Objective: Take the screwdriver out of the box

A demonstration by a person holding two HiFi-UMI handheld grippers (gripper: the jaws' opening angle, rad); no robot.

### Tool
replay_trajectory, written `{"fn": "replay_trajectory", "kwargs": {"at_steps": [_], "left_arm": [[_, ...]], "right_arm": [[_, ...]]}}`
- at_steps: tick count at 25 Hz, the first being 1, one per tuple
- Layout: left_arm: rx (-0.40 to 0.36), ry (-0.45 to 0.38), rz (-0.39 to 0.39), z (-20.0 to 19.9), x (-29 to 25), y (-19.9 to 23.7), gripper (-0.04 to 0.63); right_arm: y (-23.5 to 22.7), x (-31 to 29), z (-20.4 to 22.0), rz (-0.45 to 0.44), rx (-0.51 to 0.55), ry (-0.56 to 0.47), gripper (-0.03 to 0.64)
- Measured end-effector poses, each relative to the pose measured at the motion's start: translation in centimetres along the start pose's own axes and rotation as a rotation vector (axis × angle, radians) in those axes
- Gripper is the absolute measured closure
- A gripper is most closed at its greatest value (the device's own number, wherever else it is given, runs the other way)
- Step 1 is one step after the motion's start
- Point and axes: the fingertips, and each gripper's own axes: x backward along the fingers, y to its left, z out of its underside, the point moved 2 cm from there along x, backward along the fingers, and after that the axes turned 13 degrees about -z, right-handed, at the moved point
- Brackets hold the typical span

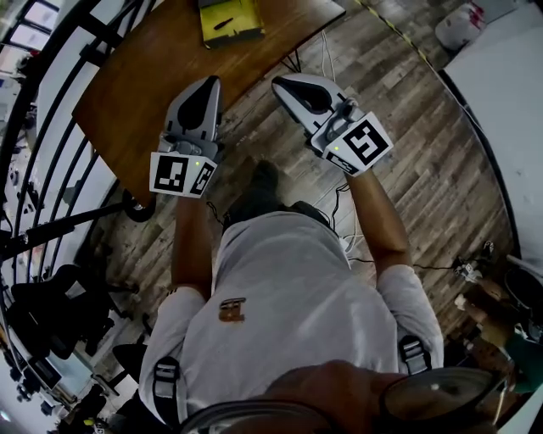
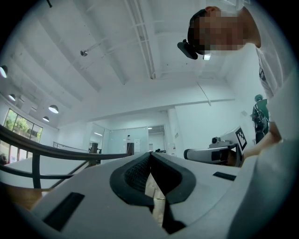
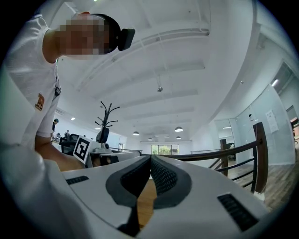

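The left claw (image 1: 210,85) and the right claw (image 1: 285,83) are both pressed together with nothing between them, held side by side and well short of the yellow box (image 1: 231,20). The box sits on the far part of the brown desk (image 1: 144,93). A slim dark thing lies inside it, which I take for the screwdriver (image 1: 222,24); it is too small to be sure.

As I see it, the trouble starts if either claw reaches the box without parting first. Closed tips would only nudge the box, and a light box on smooth wood could slide away, perhaps toward the desk's edge beyond it. A thin tool lying flat in a box is also hard to pinch, so the tips may scrape the bottom or roll it aside. Loose cables (image 1: 339,199) on the floor on the near side of the box, by the person's feet, could catch a step.

The floor (image 1: 424,169) is grey-brown planks. A black curved railing (image 1: 51,110) runs to the left of the box, and the hall is white and high-ceilinged.
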Motion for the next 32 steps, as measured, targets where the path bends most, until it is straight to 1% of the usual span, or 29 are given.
{"fn": "replay_trajectory", "kwargs": {"at_steps": [12, 16, 19, 22, 26, 28, 32], "left_arm": [[0.005, -0.003, -0.016, 2.6, -10.6, 8.6, 0.577], [0.004, -0.007, -0.022, 3.7, -14.4, 11.9, 0.577], [0.005, -0.005, -0.028, 4.7, -17.2, 14.7, 0.577], [0.018, -0.004, -0.035, 5.6, -19.8, 17.2, 0.576], [0.015, -0.010, -0.034, 6.4, -22.6, 19.4, 0.577], [0.015, 0.000, -0.036, 7.1, -23.8, 20.5, 0.577], [0.022, 0.017, -0.047, 8.8, -25.6, 22.8, 0.577]], "right_arm": [[-12.5, -7.3, 2.4, -0.026, 0.020, 0.071, 0.584], [-17.2, -10.3, 3.3, -0.028, 0.012, 0.074, 0.584], [-20.5, -13.0, 4.2, -0.040, 0.024, 0.095, 0.584], [-23.2, -15.5, 4.6, -0.061, 0.051, 0.112, 0.584], [-26.7, -17.8, 5.6, -0.086, 0.047, 0.146, 0.584], [-28.2, -19.1, 6.3, -0.098, 0.054, 0.166, 0.584], [-30.6, -21.2, 8.1, -0.130, 0.100, 0.214, 0.584]]}}
